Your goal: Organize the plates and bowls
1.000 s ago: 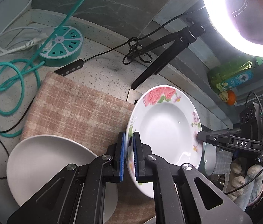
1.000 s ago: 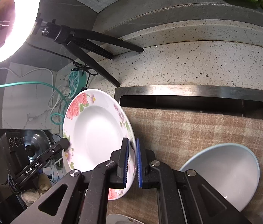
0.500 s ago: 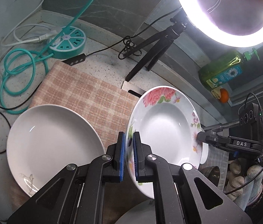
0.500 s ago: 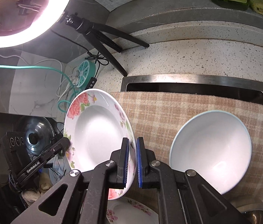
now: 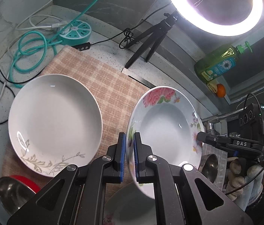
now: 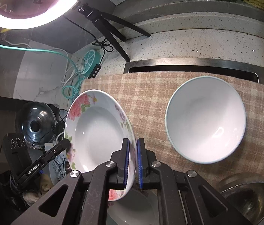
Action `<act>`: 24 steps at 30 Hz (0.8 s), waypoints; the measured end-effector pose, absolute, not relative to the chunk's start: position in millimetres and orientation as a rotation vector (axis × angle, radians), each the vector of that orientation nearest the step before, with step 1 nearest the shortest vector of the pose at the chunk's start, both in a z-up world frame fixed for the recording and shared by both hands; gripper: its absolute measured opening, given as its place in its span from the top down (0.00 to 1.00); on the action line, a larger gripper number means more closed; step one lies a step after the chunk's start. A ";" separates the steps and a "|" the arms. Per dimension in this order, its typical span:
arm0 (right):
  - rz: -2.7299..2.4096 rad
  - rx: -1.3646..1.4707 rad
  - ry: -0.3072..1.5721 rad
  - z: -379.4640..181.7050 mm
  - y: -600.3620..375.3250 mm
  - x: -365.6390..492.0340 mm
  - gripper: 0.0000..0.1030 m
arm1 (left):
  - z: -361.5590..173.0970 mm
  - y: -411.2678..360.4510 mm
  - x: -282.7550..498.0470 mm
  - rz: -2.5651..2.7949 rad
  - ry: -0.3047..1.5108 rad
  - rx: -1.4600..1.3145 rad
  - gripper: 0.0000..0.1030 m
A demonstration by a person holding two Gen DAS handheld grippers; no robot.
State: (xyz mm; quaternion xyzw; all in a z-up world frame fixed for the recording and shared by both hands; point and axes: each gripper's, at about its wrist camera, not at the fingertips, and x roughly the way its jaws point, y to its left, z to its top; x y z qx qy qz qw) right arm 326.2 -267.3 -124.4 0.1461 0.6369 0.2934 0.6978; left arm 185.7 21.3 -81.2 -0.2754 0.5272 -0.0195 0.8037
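Above the checked cloth (image 6: pixel 150 101) on the desk, both the left gripper (image 5: pixel 129 155) and right gripper (image 6: pixel 132 161) are clamped on opposite rims of the rose-patterned plate (image 5: pixel 164 129), sharing its weight, likely to stack it on the matching plate (image 6: pixel 141 206) below.

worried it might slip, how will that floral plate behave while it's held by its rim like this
The floral plate looks like glazed ceramic: stiff, probably slick and breakable. The left claw and right claw each pinch only a thin bit of opposite rim, so it could pivot or slide out if either eases. It hangs tilted above another plate, so a drop may chip both.
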 end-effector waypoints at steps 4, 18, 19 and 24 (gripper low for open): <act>0.664 0.324 1.424 -126.4 -274.3 313.6 0.92 | -82.8 15.7 171.8 -0.035 1.132 -0.602 0.94; 0.686 0.288 1.455 -136.3 -291.0 270.6 0.92 | -88.1 -3.9 117.8 -0.005 1.114 -0.650 0.94; 0.688 0.285 1.457 -137.6 -291.9 267.9 0.92 | -88.6 -4.4 114.9 -0.003 1.113 -0.652 0.94; 0.702 0.270 1.465 -142.6 -293.4 254.7 0.92 | -93.2 -6.8 98.5 0.012 1.109 -0.671 0.94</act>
